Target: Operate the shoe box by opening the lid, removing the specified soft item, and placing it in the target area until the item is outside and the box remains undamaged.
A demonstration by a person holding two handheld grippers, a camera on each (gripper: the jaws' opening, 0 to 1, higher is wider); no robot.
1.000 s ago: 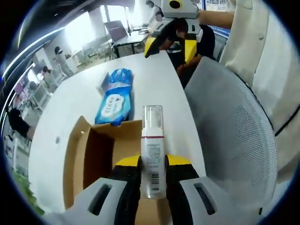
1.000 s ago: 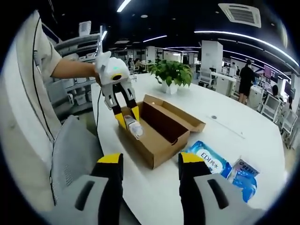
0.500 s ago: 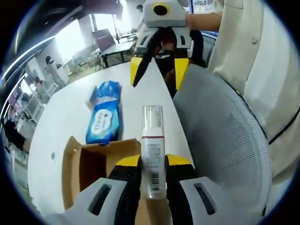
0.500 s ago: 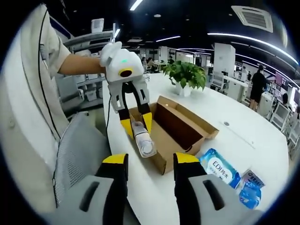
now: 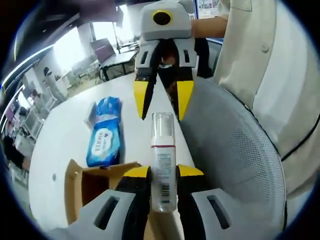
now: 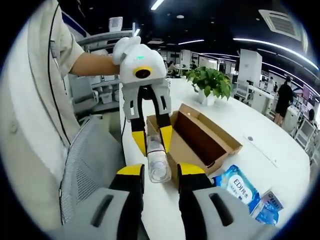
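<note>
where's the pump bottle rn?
Bottle is clamped in the left tongs, above the table edge beside the open box, its cap nearly between the open right tongs.

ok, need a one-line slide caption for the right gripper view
Left gripper holds a clear bottle out between the open jaws of the right gripper, above the open cardboard box on the white table.

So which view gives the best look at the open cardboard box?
The right gripper view: the cardboard box shows nearly whole on the white table, lid open and the dark inside visible, behind the left gripper holding the bottle. The left gripper view shows one corner beside its own jaws.
</note>
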